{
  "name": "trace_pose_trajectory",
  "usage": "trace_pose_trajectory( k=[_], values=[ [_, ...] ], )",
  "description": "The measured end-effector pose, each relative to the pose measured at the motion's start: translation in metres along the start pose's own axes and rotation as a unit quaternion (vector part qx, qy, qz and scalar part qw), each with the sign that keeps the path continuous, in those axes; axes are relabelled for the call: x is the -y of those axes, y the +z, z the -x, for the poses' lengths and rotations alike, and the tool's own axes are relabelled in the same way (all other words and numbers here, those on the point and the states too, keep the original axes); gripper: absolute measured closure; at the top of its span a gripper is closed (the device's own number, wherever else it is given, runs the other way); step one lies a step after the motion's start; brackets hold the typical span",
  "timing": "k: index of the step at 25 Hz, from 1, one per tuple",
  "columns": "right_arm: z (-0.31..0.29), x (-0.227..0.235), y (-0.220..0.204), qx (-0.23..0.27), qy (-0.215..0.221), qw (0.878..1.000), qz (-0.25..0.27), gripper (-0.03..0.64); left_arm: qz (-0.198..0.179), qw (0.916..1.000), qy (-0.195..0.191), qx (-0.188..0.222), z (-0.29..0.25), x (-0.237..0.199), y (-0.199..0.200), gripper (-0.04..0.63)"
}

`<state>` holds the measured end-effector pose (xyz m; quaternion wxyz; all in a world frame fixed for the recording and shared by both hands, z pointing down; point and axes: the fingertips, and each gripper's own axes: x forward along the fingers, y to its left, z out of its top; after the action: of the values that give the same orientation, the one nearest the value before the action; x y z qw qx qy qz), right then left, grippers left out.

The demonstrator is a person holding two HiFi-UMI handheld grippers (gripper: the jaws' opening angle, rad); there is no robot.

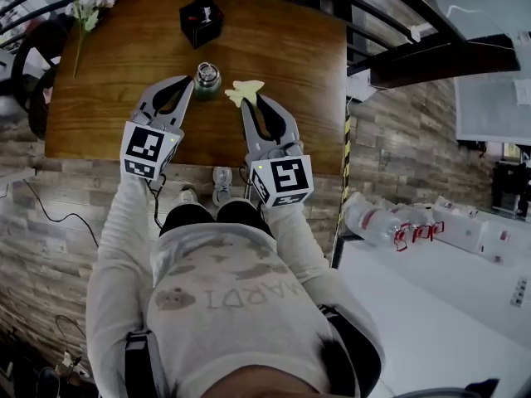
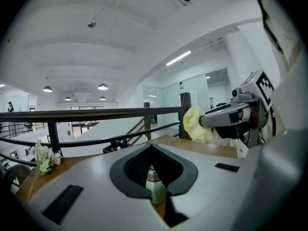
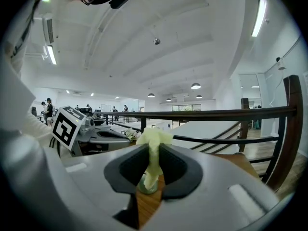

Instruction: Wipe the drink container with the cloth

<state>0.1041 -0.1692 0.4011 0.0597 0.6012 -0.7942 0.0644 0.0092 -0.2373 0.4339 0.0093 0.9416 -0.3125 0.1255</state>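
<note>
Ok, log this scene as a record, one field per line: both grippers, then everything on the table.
left gripper: jaws together at the tips, nothing clamped, just left of the bottle
right gripper: shut on the cloth
cloth: yellow, bunched, right of the bottle, no contact seen
bottle: green, metal cap, upright on the table
table: wood
box: black, beyond the bottle
flowers: far left corner
wiping: not yet begun
</note>
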Motion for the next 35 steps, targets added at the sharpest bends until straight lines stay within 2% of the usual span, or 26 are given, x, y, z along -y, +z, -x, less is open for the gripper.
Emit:
trace_pose_trajectory(
  k=[14, 21, 30, 35],
  values=[
    [-0.036, 0.020, -0.040, -0.044, 0.057, 0.997, 0.002, 0.541, 0.011, 0.9962, -0.011, -0.085, -0.059, -0.001, -0.050, 0.589],
    [-0.051, 0.024, -0.065, -0.066, 0.088, 0.994, 0.007, 0.541, 0.016, 0.9957, -0.009, -0.091, -0.069, -0.005, -0.051, 0.589],
    [-0.078, -0.007, -0.116, -0.110, 0.148, 0.983, 0.011, 0.541, 0.028, 0.9952, -0.009, -0.093, -0.069, -0.006, -0.052, 0.589],
    [-0.097, -0.023, -0.130, -0.121, 0.169, 0.978, 0.026, 0.541, 0.029, 0.9951, -0.007, -0.094, -0.068, -0.008, -0.054, 0.589]
  ],
)
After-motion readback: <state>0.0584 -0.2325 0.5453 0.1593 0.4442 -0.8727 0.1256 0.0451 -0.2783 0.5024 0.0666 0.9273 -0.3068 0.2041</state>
